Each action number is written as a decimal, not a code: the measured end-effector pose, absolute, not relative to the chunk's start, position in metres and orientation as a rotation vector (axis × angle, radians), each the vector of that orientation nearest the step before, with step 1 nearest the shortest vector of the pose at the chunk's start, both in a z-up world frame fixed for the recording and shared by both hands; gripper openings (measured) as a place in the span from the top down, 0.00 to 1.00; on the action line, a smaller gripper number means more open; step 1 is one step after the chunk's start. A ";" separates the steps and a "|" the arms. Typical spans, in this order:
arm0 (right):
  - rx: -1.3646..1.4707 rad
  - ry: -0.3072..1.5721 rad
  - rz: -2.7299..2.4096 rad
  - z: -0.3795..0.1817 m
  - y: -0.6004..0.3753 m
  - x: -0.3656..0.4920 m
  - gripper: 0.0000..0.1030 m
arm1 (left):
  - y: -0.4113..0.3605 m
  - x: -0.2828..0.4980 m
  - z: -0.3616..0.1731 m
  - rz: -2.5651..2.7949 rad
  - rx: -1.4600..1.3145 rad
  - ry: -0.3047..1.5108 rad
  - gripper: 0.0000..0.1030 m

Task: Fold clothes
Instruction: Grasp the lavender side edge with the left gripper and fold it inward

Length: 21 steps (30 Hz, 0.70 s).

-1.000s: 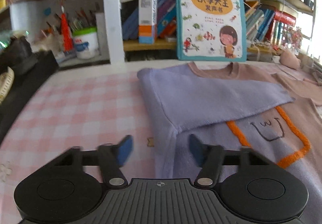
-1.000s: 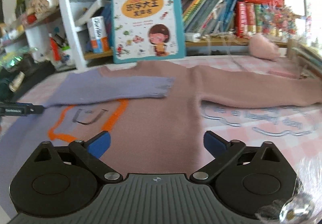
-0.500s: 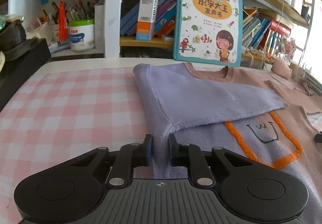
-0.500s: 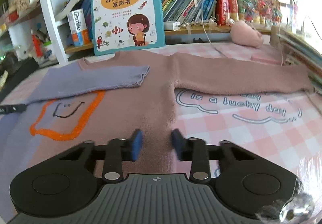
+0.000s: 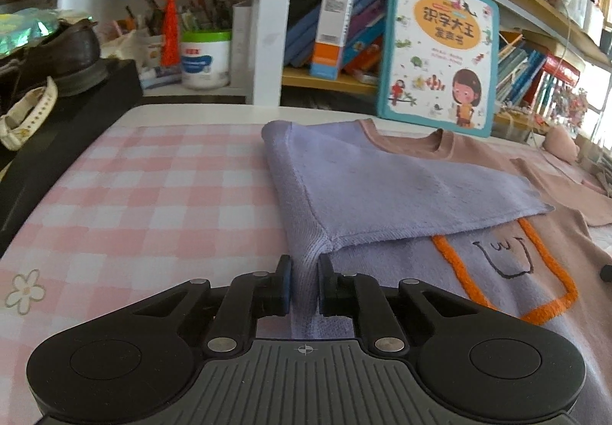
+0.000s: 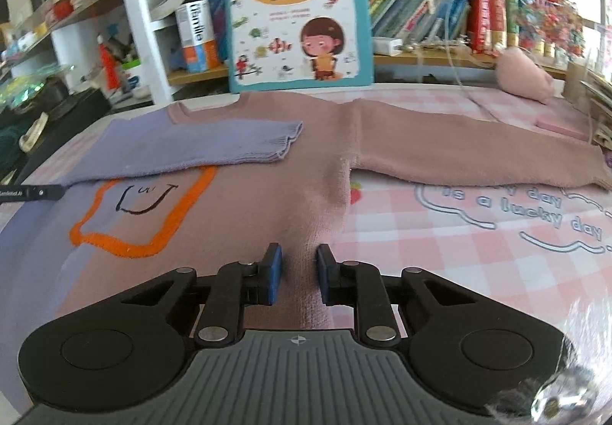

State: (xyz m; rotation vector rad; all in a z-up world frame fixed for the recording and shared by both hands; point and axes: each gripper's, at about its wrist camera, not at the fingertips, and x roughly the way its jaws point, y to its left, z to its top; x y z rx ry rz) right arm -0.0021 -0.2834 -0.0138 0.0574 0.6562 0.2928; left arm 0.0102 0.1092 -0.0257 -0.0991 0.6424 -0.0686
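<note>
- Left gripper is pinching the lilac side edge of the sweater, its blue-padded jaws pressed together on a raised ridge of knit just below the armpit seam.
- Right gripper is doing the same on the other side, its jaws clamped on a ridge of the pink knit at the sweater's right edge, below where the sleeve meets the body.
- That sweater is lying flat, front up, on the worktop, which is wearing a pink-and-white checked cloth.
- One lilac sleeve is lying folded across the chest, its ribbed cuff ending near the middle of the garment.
- Opposite it, the pink sleeve is stretching straight out over the cloth towards the right, unfolded.
- An orange outline with a small drawn face is showing on the front, its top partly tucked under the folded sleeve.
- Behind the collar, a children's picture book is standing upright against the bookshelf.
- A white tub of pens and a red tassel are sitting on the shelf to the left, and a brown shoe is resting on a black box beside the worktop.
- A pink plush toy is lying at the far right.
</note>
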 end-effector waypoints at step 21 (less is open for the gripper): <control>0.098 0.651 0.263 -0.005 -0.291 -0.004 0.71 | 0.103 -0.015 0.009 -0.148 -0.099 0.475 0.66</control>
